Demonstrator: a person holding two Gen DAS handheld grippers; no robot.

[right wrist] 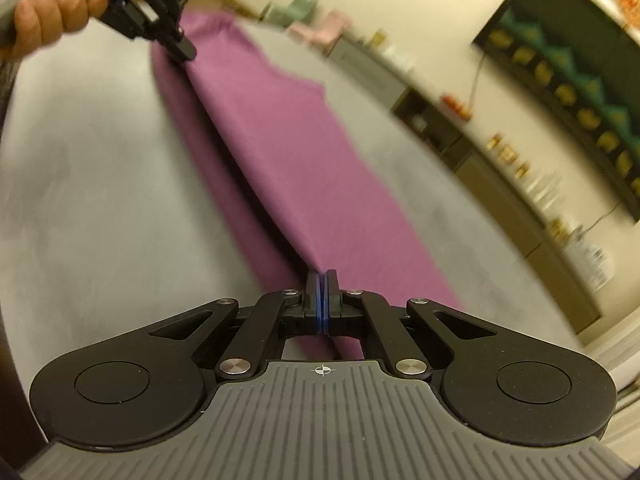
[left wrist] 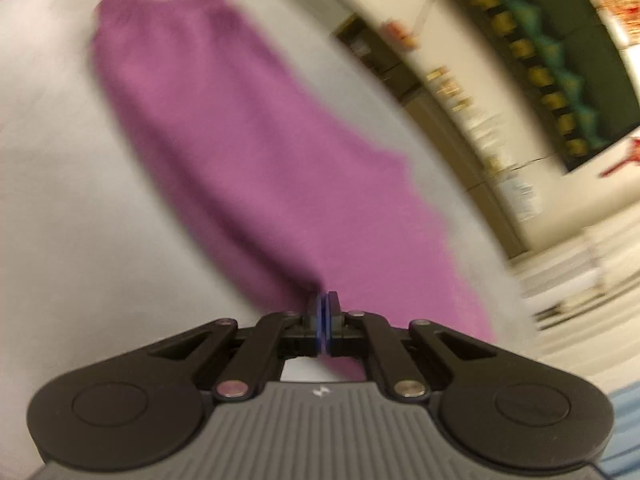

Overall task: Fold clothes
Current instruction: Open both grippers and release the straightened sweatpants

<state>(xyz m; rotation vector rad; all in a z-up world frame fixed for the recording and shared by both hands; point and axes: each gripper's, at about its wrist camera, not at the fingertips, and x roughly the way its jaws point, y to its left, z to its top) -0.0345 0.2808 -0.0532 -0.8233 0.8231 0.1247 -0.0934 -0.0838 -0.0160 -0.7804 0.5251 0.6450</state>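
Two hand-held grippers had clamped onto one edge of a purple knit garment (right wrist: 280, 152) spread across a pale grey surface (right wrist: 88, 184). The left hand-held gripper (left wrist: 323, 300) was clenched on the cloth at its near edge, the fabric drawn into a peak between its blue-lined pads. The right hand-held gripper (right wrist: 322, 278) was likewise pinched shut on the cloth, and its view showed a raised ridge of fabric running from its tips to the other tool at the far end, held in a person's hand (right wrist: 44, 12). The rest of the garment lay flat on the surface. The step in hand appeared to be the grasp-and-lift that opens a fold. The next move would likely call for both grips to rise together and carry the edge across, keeping the cloth taut and level.
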